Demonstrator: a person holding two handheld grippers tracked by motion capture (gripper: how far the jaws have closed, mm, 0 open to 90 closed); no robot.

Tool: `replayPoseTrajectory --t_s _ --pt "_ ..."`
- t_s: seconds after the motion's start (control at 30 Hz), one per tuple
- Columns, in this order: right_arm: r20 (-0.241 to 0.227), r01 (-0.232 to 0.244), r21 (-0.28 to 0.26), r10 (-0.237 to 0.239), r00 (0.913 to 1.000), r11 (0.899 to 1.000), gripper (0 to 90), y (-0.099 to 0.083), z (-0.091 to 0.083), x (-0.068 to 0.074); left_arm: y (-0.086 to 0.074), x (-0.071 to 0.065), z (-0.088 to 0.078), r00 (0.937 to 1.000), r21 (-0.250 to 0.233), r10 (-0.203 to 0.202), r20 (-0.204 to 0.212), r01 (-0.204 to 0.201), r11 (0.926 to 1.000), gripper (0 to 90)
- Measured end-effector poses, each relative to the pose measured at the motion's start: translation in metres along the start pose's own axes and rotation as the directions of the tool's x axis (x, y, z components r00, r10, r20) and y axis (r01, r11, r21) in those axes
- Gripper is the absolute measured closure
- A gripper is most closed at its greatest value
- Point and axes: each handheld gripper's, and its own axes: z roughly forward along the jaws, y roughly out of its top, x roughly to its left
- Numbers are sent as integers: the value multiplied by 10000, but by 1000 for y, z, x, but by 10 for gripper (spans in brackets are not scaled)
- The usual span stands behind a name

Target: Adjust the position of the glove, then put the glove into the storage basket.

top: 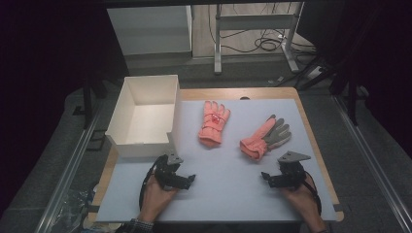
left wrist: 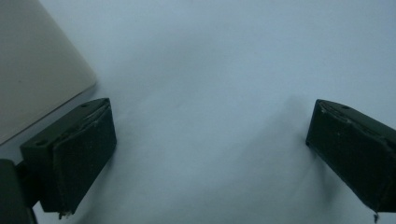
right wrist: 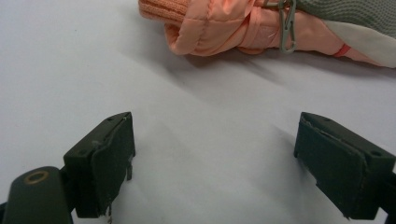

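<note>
Both tools idle low in the high view, left gripper (top: 187, 178) and right gripper (top: 266, 176) each with jaws spread wide over bare white mat (top: 233, 194), nothing held; two pink gloves at frame centre, left glove (top: 214, 122) flat, right glove (top: 265, 137) grey-palmed, white box (top: 143, 114) upper left.

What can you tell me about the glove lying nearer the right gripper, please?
The right-hand glove is a salmon-pink padded winter glove with a grey textured palm side and grey fingers, a ribbed knit cuff and a small grey clip near the wrist. It lies flat on the white table surface, fingers angled away to the right, cuff toward the person. Nothing grips it; the open right gripper sits just short of it.
</note>
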Motion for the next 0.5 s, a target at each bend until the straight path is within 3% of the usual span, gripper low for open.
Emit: replayPoseTrajectory --t_s 0.5 --pt "18 -46 60 45 10000 10000 114 1 0 0 0 0 0 10000 16 32 2 -32 10000 16"
